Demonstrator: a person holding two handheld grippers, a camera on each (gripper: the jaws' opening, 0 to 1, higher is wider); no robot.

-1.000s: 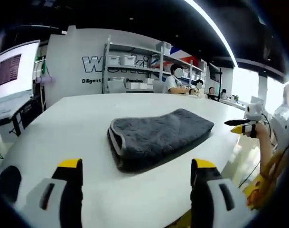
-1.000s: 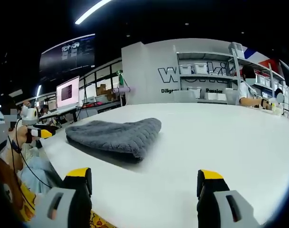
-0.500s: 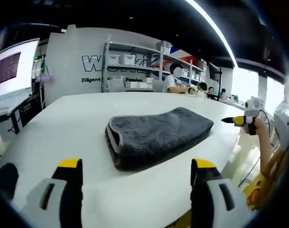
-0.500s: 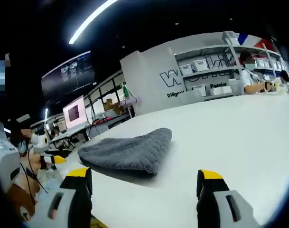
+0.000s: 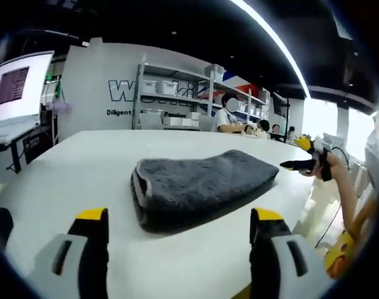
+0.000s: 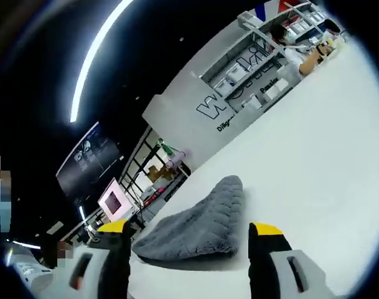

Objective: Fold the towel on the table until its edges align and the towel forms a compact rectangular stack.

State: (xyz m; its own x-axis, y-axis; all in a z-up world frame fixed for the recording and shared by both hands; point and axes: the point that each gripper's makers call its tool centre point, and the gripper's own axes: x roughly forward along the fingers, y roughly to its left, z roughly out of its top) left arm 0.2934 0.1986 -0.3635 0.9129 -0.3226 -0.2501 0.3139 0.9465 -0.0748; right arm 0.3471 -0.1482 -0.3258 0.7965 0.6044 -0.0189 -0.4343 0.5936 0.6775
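Folded towel [image 5: 198, 185] ahead of both hand-held grippers, left [image 5: 180, 221], right [image 6: 186, 233]; jaws apart, bench [image 5: 77, 168] unobstructed between.

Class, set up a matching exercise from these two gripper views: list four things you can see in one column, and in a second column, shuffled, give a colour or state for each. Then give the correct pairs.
Column 1:
1. towel
2. table
3. left gripper
4. shelves

Column 2:
A. white, bearing the towel
B. grey, folded, lying flat
C. against the far wall, holding boxes
D. open, yellow-tipped fingers, holding nothing

Pairs: 1-B, 2-A, 3-D, 4-C
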